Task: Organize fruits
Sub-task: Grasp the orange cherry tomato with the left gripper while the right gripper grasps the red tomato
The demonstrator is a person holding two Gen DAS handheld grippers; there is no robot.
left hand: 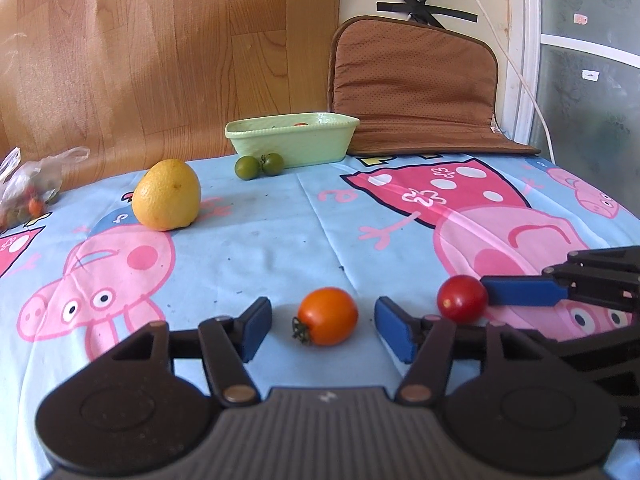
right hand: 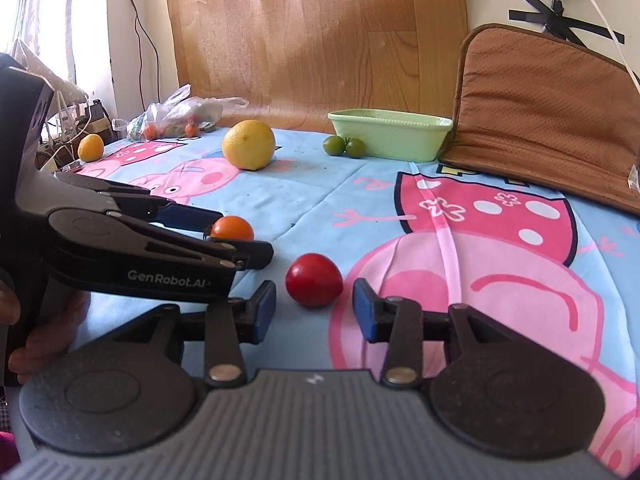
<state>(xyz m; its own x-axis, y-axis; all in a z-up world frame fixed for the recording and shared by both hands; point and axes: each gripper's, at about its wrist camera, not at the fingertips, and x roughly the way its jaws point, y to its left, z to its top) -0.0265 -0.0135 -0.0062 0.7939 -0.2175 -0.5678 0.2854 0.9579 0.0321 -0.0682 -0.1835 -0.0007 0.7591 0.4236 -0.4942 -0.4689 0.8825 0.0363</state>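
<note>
An orange cherry tomato (left hand: 328, 316) lies on the cartoon-print tablecloth (left hand: 260, 248) between the fingers of my left gripper (left hand: 325, 327), which is open, with a gap on each side of the fruit. A red cherry tomato (right hand: 314, 280) lies just in front of the tips of my right gripper (right hand: 315, 307), also open and not touching it. In the left wrist view the red tomato (left hand: 462, 298) sits against one of the right gripper's blue fingers (left hand: 520, 294). A pale green dish (left hand: 292, 140) stands at the back, with something red inside.
A large yellow citrus (left hand: 167, 196) and two green tomatoes (left hand: 259, 166) lie near the dish. A brown cushion (left hand: 416, 88) leans on the wall at back right. A plastic bag of small fruit (right hand: 180, 118) and a small orange fruit (right hand: 90, 147) are far left.
</note>
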